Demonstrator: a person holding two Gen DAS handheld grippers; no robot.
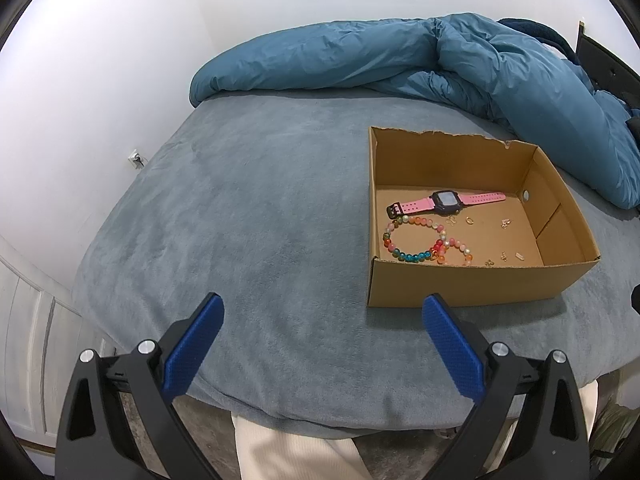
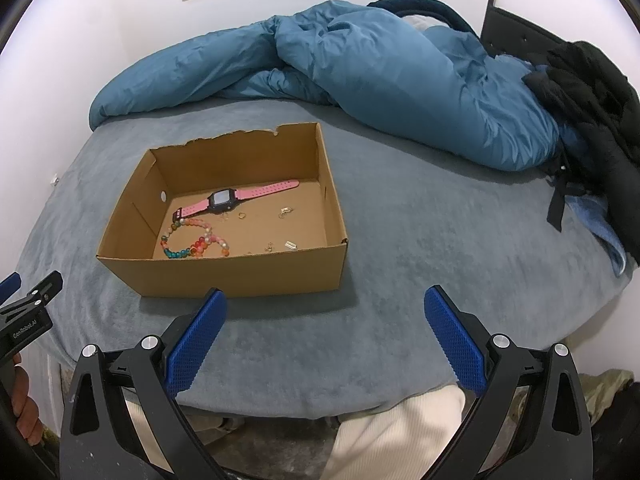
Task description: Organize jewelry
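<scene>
A bed point(image 1: 248, 208) with a grey-blue cover carries a bunched teal duvet point(image 1: 400, 56) and an open cardboard box point(image 1: 460, 284). Inside the box lie a pink watch point(image 1: 444, 202), a looped beaded bracelet point(image 1: 404, 240) and tiny gold pieces point(image 1: 504, 222). Only the right wrist view shows dark clothing point(image 2: 592, 92). The left hand-held gripper point(image 1: 322, 308) and right hand-held gripper point(image 2: 324, 302) are spread wide, holding nothing.
</scene>
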